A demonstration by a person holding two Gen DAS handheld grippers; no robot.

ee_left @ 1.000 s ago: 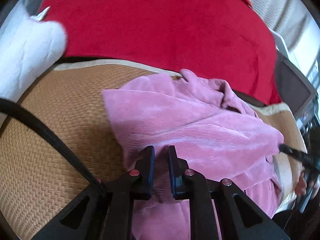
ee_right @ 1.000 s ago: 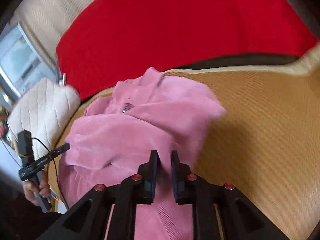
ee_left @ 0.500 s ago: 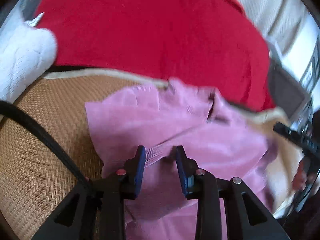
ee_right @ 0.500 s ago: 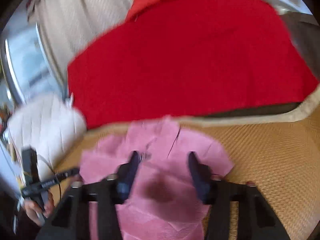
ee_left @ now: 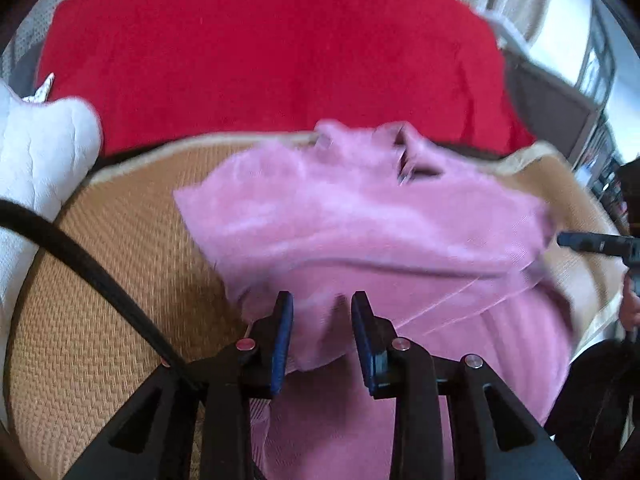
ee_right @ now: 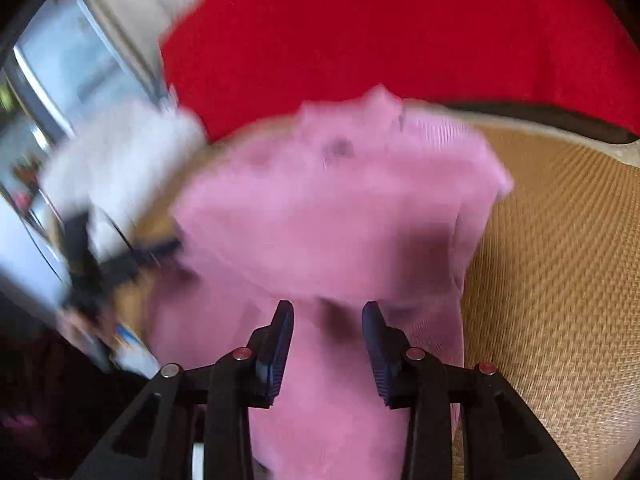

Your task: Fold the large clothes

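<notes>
Ribbed pink garment (ee_left: pixel 360 232) heaped on a woven straw mat (ee_left: pixel 120 280).
Left gripper (ee_left: pixel 322 304) and right gripper (ee_right: pixel 328 312) both gape, holding nothing (no readable labels).

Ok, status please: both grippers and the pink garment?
Left gripper open, right gripper open. Pink garment released, folded on woven mat. Nothing in the way.
</notes>
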